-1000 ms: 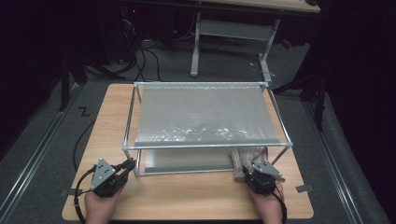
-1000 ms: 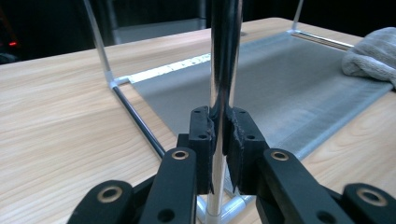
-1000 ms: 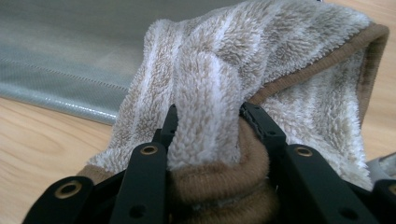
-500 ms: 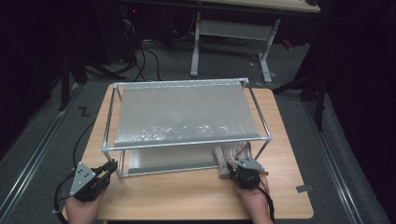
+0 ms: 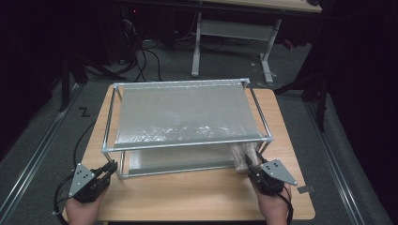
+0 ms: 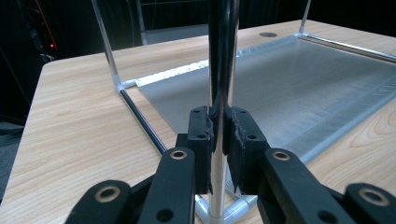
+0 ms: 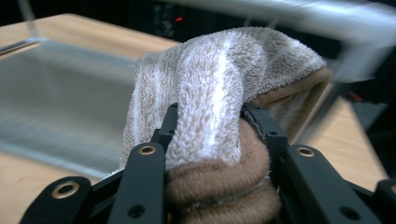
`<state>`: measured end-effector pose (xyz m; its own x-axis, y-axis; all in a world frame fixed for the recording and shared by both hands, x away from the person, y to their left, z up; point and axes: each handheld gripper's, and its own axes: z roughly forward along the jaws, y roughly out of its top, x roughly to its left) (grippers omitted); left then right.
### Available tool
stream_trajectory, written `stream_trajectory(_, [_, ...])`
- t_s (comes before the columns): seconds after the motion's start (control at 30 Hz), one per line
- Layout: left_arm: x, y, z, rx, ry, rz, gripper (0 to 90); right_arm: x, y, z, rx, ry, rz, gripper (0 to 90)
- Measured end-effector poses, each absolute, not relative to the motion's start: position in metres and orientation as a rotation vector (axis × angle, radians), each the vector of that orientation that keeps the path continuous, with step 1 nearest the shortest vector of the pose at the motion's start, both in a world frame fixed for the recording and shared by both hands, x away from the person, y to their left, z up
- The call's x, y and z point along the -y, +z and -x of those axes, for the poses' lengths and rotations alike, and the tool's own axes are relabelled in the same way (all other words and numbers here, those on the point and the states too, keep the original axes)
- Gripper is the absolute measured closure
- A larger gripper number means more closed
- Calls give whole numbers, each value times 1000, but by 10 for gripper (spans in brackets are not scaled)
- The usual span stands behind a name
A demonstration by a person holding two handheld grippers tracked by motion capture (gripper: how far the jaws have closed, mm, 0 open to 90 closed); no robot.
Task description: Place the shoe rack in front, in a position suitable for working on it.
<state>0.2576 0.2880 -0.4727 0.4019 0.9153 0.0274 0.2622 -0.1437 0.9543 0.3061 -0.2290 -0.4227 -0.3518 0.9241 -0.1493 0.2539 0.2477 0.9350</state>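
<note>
Two grippers are working at a two-tier metal rack (image 5: 187, 140) that is standing on the wooden table (image 5: 187, 197). At the left, the left gripper (image 5: 109, 169) is clamping the rack's near-left upright post (image 6: 219, 70); in the left gripper view its jaws are pressing together on that shiny tube, just above the white corner joint where the post is meeting the lower rail. This hand is most likely steadying the frame rather than carrying anything.

Moving across, the upper shelf (image 5: 187, 112) and the lower shelf (image 5: 178, 159) are both lying bare, each covered with a silvery sheet.

At the right, the right gripper (image 5: 252, 165) is pinching a folded towel (image 7: 219, 93), tan with pale stripes, and its jaws are squeezing the thick fold from both sides. In the high view the towel (image 5: 244, 157) is sitting at the rack's near-right corner, between the two tiers, just by the right front post. Whether its far end is already resting on the lower shelf or hanging free above it is hard to say, since the top rail is crossing in front of it.

The step in hand seems to be loading the towel onto the lower shelf. The next move is calling for the right hand to push the towel further in under the top rail, keeping it clear of the corner post, lower it flat and then release it, while the left hand is holding the frame firm against sliding.
</note>
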Motion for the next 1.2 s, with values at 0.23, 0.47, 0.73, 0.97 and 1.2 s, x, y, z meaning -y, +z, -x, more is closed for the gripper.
stream_trajectory(0.23, [-289,-473,-258,-1055,809,-1642,798,250,-420,-311,-1703,1068,-1136,636])
stream_trajectory(0.47, [-289,-473,-258,-1057,804,-1645,799,247,-445,-318,-1797,1001,-1204,636])
stream_trajectory(0.73, [-290,-473,-259,-1060,790,-1638,796,253,-478,-324,-1910,953,-1309,630])
stream_trajectory(0.97, [-290,-473,-261,-1061,779,-1628,788,256,-490,-326,-1959,944,-1330,621])
stream_trajectory(1.2, [-289,-472,-262,-1053,781,-1631,799,256,-492,-326,-1944,939,-1309,597])
